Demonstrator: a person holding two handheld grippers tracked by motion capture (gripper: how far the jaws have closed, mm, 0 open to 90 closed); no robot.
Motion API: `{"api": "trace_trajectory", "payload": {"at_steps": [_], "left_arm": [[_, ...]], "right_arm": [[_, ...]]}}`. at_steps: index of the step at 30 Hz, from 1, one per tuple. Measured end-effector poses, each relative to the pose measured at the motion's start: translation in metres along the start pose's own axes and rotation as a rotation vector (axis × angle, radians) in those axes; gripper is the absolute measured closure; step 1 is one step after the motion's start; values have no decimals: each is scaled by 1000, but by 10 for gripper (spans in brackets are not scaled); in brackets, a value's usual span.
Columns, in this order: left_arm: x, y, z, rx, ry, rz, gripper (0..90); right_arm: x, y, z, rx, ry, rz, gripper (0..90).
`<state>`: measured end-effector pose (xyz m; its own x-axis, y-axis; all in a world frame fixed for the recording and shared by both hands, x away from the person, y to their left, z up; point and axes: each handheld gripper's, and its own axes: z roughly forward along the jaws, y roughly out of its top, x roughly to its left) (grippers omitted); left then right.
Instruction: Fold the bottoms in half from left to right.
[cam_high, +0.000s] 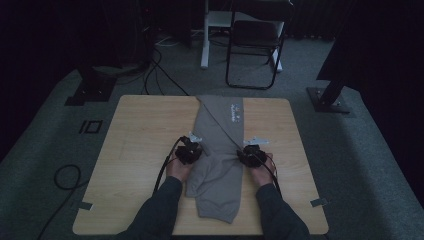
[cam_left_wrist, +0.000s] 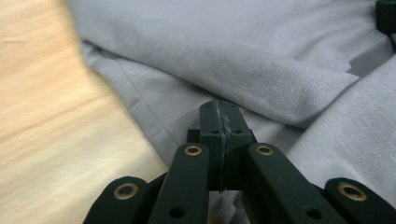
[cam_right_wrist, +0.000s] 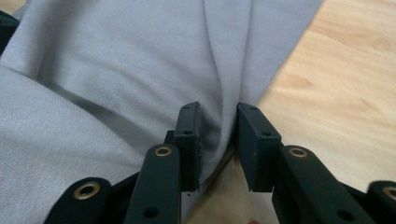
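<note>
Seen from above, in dim light. Nearest the bottom edge: two forearms in dark sleeves, reaching forward onto a pale wooden table (cam_high: 140, 130).

Just beyond the sleeves, a left hand (cam_high: 177, 169) and a right hand (cam_high: 261, 174), each holding a black two-jaw gripper with a trailing cable.

Between and under them, a grey garment (cam_high: 220, 145), folded long and narrow, lying down the middle of the table from its near edge to its far edge. Small pale lettering near the far end of the cloth; too small to read.

Left gripper (cam_high: 188, 151) at the garment's left edge, about halfway along. In the left gripper view, left gripper (cam_left_wrist: 219, 116) with jaws pressed flat together, tips resting against a fold of grey cloth (cam_left_wrist: 243, 60); cannot tell whether any fabric is caught between them. Bare wood to the left of the cloth.

Right gripper (cam_high: 251, 155) at the garment's right edge, level with the left one. In the right gripper view, right gripper (cam_right_wrist: 218, 126) with jaws spread, a raised ridge of grey fabric (cam_right_wrist: 140, 70) standing in the gap between them, not yet squeezed. Bare wood to the right.

Beyond the table, grey carpet with dark cables, a black folding chair (cam_high: 255, 45) and dark stand bases at either side.
</note>
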<state>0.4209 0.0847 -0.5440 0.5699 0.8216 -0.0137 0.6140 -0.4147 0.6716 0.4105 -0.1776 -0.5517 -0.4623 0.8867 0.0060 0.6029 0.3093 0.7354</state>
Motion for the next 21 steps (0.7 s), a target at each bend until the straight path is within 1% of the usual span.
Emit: {"api": "trace_trajectory", "payload": {"at_steps": [3,5,6,8,9,11,14,16,17,18,21], "left_arm": [[12,3,2,5,35,-19,894],[21,5,3,3,44,-39,893],[25,5,3,2,40,-51,888],[30,4,2,-1,29,-76,844],[32,3,0,4,29,-82,826],[36,0,-9,-18,13,-102,803],[39,-4,-26,-54,8,-105,781],[41,-7,-34,-58,5,-103,759],[41,-8,-37,-55,-1,-105,742],[41,-10,-39,-46,-16,-108,721],[37,-17,-39,-30,-38,-98,658]], "right_arm": [[5,11,11,-1,7,-11,708],[7,16,19,-10,11,-12,696],[7,19,22,-9,10,-10,691],[7,24,27,-8,8,-10,683],[6,26,29,-9,8,-12,680],[3,28,31,-6,5,-6,679],[-3,29,32,-6,-3,-1,677],[-7,29,31,-5,-11,6,677],[-8,29,31,-6,-14,7,677],[-9,29,31,-6,-14,10,676],[-10,29,31,-7,-12,7,674]]}}
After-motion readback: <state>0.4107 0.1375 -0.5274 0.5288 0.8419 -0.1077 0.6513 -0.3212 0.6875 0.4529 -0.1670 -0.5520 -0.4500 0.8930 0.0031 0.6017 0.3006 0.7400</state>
